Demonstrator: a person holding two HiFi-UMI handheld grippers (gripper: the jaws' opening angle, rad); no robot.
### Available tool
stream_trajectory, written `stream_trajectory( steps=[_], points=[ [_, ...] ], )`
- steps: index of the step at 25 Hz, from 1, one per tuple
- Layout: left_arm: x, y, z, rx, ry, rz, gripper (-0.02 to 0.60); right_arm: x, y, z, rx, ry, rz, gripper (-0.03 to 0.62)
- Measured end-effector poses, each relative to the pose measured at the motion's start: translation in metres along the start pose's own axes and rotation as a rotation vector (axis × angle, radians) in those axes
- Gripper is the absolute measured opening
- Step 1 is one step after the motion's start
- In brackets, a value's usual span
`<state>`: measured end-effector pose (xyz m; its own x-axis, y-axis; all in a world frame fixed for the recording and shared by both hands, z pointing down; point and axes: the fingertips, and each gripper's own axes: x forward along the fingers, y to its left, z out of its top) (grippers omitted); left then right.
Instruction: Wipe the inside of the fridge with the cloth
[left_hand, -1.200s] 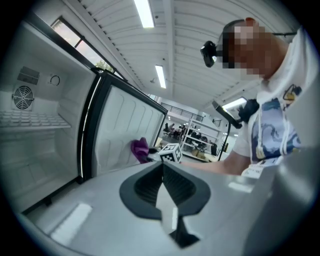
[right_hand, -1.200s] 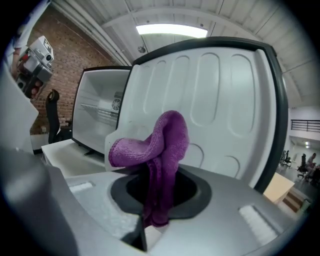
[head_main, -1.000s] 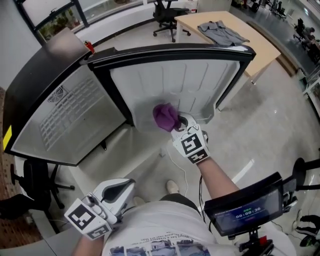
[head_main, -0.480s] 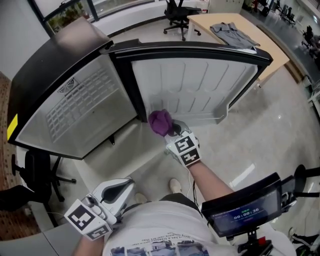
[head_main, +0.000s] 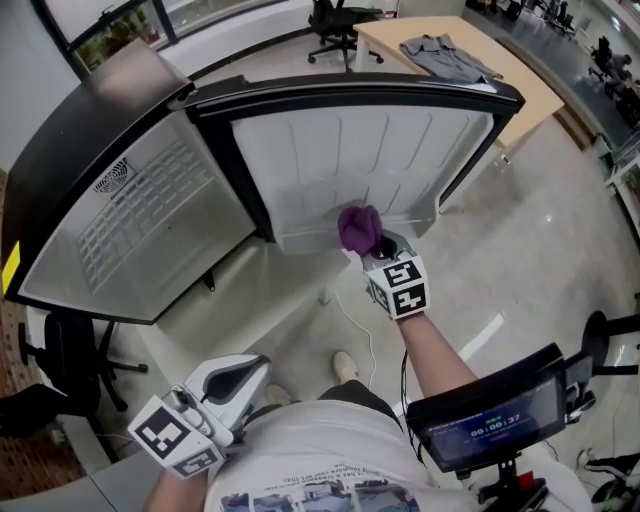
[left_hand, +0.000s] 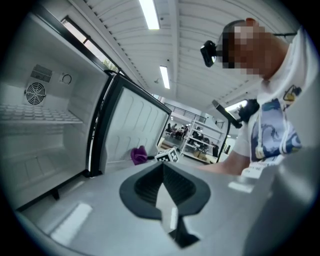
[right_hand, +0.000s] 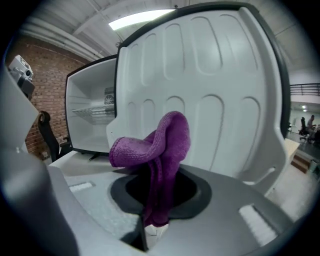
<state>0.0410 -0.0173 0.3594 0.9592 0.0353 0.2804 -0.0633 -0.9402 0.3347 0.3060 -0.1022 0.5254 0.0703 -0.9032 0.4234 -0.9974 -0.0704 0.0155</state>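
The fridge stands open: its cabinet (head_main: 150, 220) with a wire shelf is at the left, and its door liner (head_main: 360, 160), white and ribbed, faces me. My right gripper (head_main: 377, 246) is shut on a purple cloth (head_main: 358, 228). The cloth is bunched against the lower part of the liner, near the door's bottom ledge. In the right gripper view the cloth (right_hand: 155, 145) rises from the right gripper (right_hand: 155, 227) in front of the liner (right_hand: 215, 85). My left gripper (head_main: 238, 378) is held low by my body, shut and with nothing in it (left_hand: 167, 202). It looks toward the cabinet (left_hand: 40, 125) and the cloth (left_hand: 138, 154).
A wooden table (head_main: 520, 90) with a grey garment stands behind the door at the right, an office chair (head_main: 335, 20) beyond it. A black chair (head_main: 60, 350) is at the left, a screen on a stand (head_main: 490, 415) at the lower right. A white cable (head_main: 350, 320) lies on the floor.
The right gripper has carried the cloth rightward along the lower door liner, after first shifting left. The left gripper has stayed by my body.
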Motion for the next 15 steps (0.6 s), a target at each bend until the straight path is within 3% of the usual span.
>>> stream_trajectory(
  steps=[8,15],
  points=[
    [0.015,-0.004,-0.003,0.003,0.021,-0.058,0.005,-0.038,-0.066,-0.028,0.085,0.031,-0.191,0.058],
    [0.021,-0.006,-0.004,0.01,0.034,-0.09,0.005,-0.057,-0.071,-0.038,0.115,0.012,-0.236,0.058]
  ],
)
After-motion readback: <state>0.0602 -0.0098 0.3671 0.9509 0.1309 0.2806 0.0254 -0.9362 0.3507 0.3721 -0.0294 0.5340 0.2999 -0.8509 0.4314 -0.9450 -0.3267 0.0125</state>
